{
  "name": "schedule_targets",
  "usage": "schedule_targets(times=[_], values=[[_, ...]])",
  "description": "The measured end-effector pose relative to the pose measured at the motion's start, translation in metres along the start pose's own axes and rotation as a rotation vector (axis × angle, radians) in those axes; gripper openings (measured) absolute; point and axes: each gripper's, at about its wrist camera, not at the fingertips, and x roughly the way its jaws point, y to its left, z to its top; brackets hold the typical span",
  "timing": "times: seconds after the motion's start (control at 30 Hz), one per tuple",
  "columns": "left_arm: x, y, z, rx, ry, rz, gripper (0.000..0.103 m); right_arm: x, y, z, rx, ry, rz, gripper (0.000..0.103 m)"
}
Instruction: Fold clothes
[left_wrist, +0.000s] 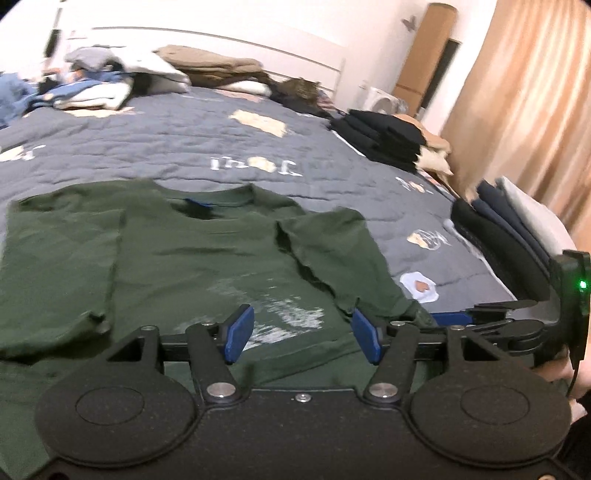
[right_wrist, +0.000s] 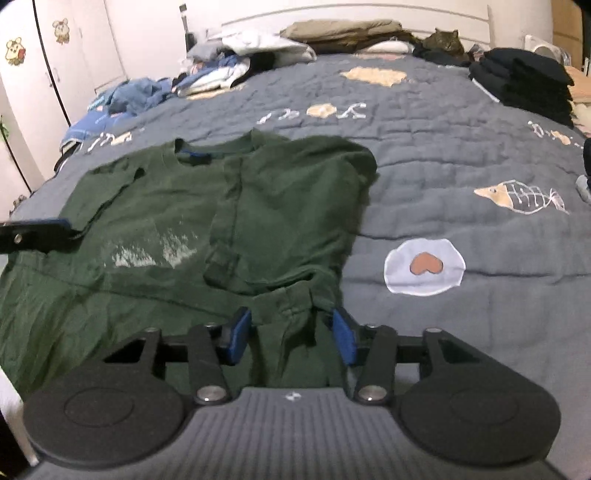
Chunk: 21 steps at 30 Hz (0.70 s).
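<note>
Dark green t-shirt (right_wrist: 155, 221) lies flat on the bed (right_wrist: 443, 155), faded white print up, both sleeves folded inward (blue neck label visible). Left hand-held gripper (left_wrist: 301, 334) wide, holding nothing; right hand-held gripper (right_wrist: 291, 334) wide, hem bunched between its blue pads.

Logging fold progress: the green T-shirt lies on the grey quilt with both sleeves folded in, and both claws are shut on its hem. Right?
Not quite: both claws stand open. The left claw and right claw grip nothing, as each wrist view shows. The T-shirt does lie on the quilt, sleeves folded in.
</note>
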Motion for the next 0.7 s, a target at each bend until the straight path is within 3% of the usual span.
schedule_targets(times=[0.03, 0.17, 0.37, 0.5, 0.7], values=[[-0.005, 0.003, -0.001, -0.004, -0.004, 0.014, 0.059, -0.002, 0.0, 0.0, 0.007, -0.007, -0.001, 0.029], [-0.024, 0.014, -0.006, -0.019, -0.02, 0.071, 0.06, -0.021, -0.01, -0.003, 0.097, -0.05, 0.015, 0.024], [-0.037, 0.025, -0.011, -0.006, 0.013, 0.122, 0.061, -0.039, -0.017, -0.01, 0.153, -0.093, -0.027, 0.023], [-0.047, 0.027, -0.017, 0.028, 0.007, 0.156, 0.067, -0.047, -0.015, -0.013, 0.181, -0.113, 0.017, 0.023], [-0.055, 0.027, -0.021, 0.056, -0.008, 0.174, 0.068, -0.042, 0.007, -0.008, 0.088, -0.106, -0.014, 0.028]])
